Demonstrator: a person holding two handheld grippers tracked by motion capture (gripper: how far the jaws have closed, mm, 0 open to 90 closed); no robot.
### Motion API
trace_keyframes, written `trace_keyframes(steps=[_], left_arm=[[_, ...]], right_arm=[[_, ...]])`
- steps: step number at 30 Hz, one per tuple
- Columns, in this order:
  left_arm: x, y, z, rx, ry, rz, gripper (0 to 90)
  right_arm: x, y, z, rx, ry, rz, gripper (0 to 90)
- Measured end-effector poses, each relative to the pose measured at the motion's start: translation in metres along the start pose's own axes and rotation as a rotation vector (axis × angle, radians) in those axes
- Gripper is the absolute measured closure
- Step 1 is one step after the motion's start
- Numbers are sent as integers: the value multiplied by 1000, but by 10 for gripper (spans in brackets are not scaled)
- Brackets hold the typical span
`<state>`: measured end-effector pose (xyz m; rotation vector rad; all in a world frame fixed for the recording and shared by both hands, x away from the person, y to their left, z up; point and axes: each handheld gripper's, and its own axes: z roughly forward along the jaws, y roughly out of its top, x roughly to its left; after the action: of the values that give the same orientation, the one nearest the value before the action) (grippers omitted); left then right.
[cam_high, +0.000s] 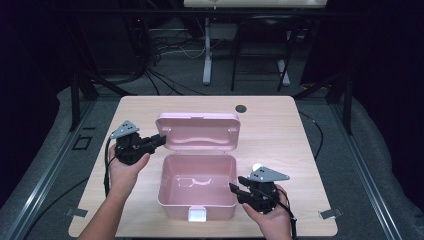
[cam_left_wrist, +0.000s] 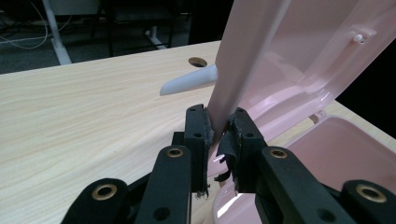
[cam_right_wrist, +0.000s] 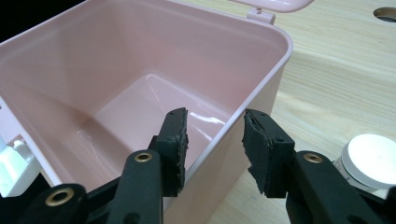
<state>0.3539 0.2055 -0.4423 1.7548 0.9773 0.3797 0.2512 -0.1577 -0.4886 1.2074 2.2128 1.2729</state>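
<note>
A pink plastic box (cam_high: 197, 187) stands open in the middle of the table, its lid (cam_high: 197, 131) tipped up and back. My left gripper (cam_high: 161, 139) reaches in from the left and is shut on the lid's left edge. In the left gripper view the two pads of the left gripper (cam_left_wrist: 219, 128) press on the lid's rim (cam_left_wrist: 233, 84). My right gripper (cam_high: 235, 187) sits at the box's right wall. In the right gripper view the right gripper (cam_right_wrist: 215, 140) is open and straddles that wall (cam_right_wrist: 252, 88), one jaw inside the box and one outside.
A white latch (cam_high: 197, 215) hangs on the box's front. The lid's white handle (cam_left_wrist: 187, 81) sticks out behind it. A small white-topped round object (cam_right_wrist: 371, 156) lies on the table just right of the box. A cable hole (cam_high: 241, 108) is at the table's far edge.
</note>
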Motion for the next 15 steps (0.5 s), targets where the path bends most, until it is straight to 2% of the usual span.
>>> trace_keyframes(steps=[15], left_arm=[[6,6,8,-3,8,-25,815]], right_arm=[[0,-1,1,-4,-1,0,595]])
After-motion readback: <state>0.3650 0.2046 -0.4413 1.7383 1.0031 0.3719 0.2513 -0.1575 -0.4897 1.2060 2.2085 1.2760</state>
